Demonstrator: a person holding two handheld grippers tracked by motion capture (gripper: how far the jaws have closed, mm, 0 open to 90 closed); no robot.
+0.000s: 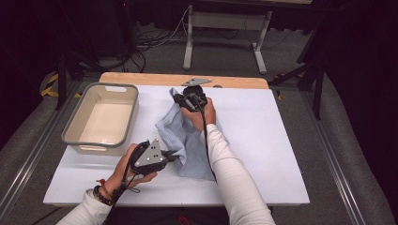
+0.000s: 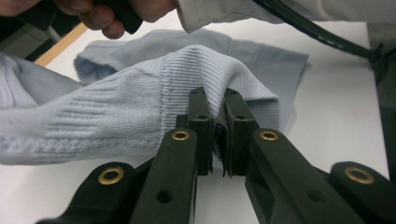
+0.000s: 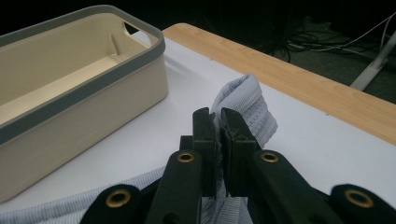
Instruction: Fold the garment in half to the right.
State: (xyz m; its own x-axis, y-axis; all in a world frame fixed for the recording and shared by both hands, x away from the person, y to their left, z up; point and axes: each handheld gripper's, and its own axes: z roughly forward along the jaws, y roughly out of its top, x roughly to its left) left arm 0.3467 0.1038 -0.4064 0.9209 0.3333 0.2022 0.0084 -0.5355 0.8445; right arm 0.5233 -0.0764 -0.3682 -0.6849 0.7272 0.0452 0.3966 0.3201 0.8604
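A light blue knitted garment [image 1: 187, 140] lies crumpled in the middle of the white table top. My left gripper [image 1: 174, 156] pinches its near ribbed edge [image 2: 154, 107], jaws shut on the fabric. My right gripper [image 1: 180, 99] is shut on the garment's far ribbed edge [image 3: 243, 105] and holds that corner lifted off the table. In the left gripper view the cloth hangs stretched between the two grips, and the other hand [image 2: 100, 14] shows at the top.
A beige bin with a grey rim [image 1: 70, 123] stands at the table's left; its inside [image 3: 56, 70] is bare. A grey three-cornered plate [image 1: 196, 82] lies on the wooden strip [image 1: 244, 82] at the far edge. A table frame [image 1: 225, 28] stands behind.
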